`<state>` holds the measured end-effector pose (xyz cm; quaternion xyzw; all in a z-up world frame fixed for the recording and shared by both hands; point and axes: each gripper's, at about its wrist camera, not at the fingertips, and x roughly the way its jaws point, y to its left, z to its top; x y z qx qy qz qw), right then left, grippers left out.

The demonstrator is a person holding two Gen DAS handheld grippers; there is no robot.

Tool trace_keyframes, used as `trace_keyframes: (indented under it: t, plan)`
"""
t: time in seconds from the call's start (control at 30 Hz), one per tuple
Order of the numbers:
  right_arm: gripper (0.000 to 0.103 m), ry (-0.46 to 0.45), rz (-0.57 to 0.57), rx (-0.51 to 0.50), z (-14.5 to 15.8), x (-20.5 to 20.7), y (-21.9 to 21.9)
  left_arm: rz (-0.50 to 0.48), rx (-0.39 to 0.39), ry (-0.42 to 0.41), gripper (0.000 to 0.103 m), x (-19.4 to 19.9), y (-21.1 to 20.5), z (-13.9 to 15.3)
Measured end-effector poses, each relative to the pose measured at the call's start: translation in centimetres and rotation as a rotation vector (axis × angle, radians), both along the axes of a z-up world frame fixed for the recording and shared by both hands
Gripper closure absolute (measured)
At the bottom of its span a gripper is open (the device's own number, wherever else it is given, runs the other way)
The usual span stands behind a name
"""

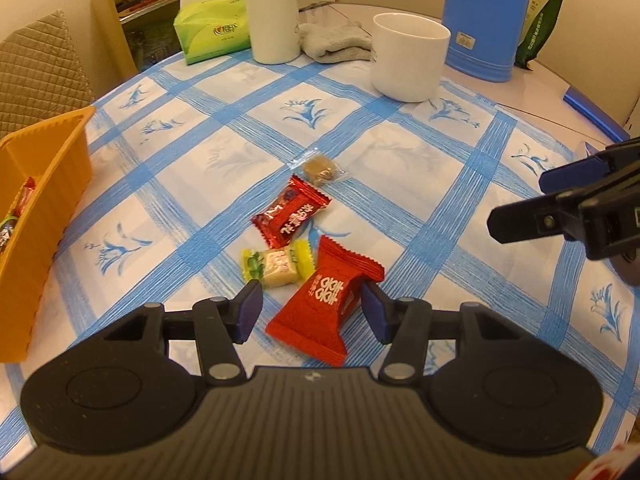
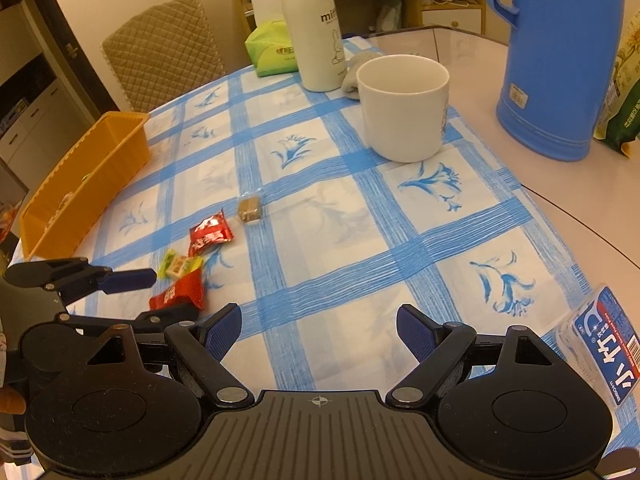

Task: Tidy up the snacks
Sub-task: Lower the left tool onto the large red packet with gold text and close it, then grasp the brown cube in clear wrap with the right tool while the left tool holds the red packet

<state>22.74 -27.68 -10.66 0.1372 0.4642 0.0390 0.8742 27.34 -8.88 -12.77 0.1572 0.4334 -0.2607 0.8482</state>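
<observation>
Left gripper point(image 1: 310, 307) low over the table, jaws spread wide, fingers level and pointing forward; right pad point(image 1: 374, 312) touches or nearly touches the packet between the jaws, left pad point(image 1: 248, 310) apart from it. Right gripper point(image 2: 319, 332) to the right of the left one, jaws spread wide, nothing between its pads, held just above the cloth.

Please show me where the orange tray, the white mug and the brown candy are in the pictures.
orange tray point(image 1: 60, 168): left wrist view, on its outer side wall.
white mug point(image 2: 404, 120): right wrist view, on its front wall.
brown candy point(image 1: 319, 169): left wrist view, on the brown piece inside the clear wrapper.
</observation>
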Motion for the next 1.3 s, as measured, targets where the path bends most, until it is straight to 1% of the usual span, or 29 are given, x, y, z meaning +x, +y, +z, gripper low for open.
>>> trace_keyframes:
  t: [0.1,0.17,0.3,0.37,0.4,0.57,0.7,0.87,1.17,1.2,1.23,1.3]
  plan:
    - [0.019,0.002,-0.005,0.0,-0.1,0.2,-0.2,-0.015,-0.01,0.011,0.055,0.1,-0.2,0.0]
    - [0.019,0.004,-0.008,0.001,-0.2,0.3,-0.3,-0.024,-0.017,0.02,0.061,0.3,-0.4,-0.1]
    - [0.019,0.007,-0.007,0.003,-0.3,0.5,-0.3,-0.034,-0.024,0.035,0.065,0.3,-0.7,-0.3]
    - [0.019,0.008,-0.005,0.002,-0.3,0.5,-0.3,-0.034,-0.03,0.041,0.073,0.3,-0.8,-0.3]
    - [0.019,0.009,-0.004,0.002,-0.3,0.5,-0.3,-0.034,-0.034,0.045,0.075,0.3,-0.8,-0.4]
    - [0.019,0.011,0.002,0.002,-0.4,0.7,-0.2,-0.026,-0.047,0.052,0.081,0.0,-0.5,-0.3]
    - [0.019,0.004,0.015,0.003,-0.5,1.0,0.0,0.002,-0.065,0.049,0.081,-0.4,0.3,0.2]
    - [0.019,-0.027,0.05,0.002,-0.4,1.5,0.7,0.066,-0.084,0.034,0.081,-0.9,2.3,1.3]
    - [0.02,-0.103,0.139,-0.009,-0.6,4.5,2.1,0.272,-0.069,-0.01,0.081,-0.3,8.6,2.7]
    - [0.025,-0.111,0.146,-0.015,-0.6,4.9,2.3,0.293,-0.067,-0.013,0.081,-0.2,9.3,2.9]
    - [0.034,-0.113,0.156,-0.018,-0.7,5.4,2.5,0.312,-0.065,-0.017,0.081,-0.2,9.9,3.0]
    - [0.042,-0.116,0.166,-0.025,-1.0,6.4,2.8,0.345,-0.063,-0.02,0.081,-0.1,11.0,3.1]
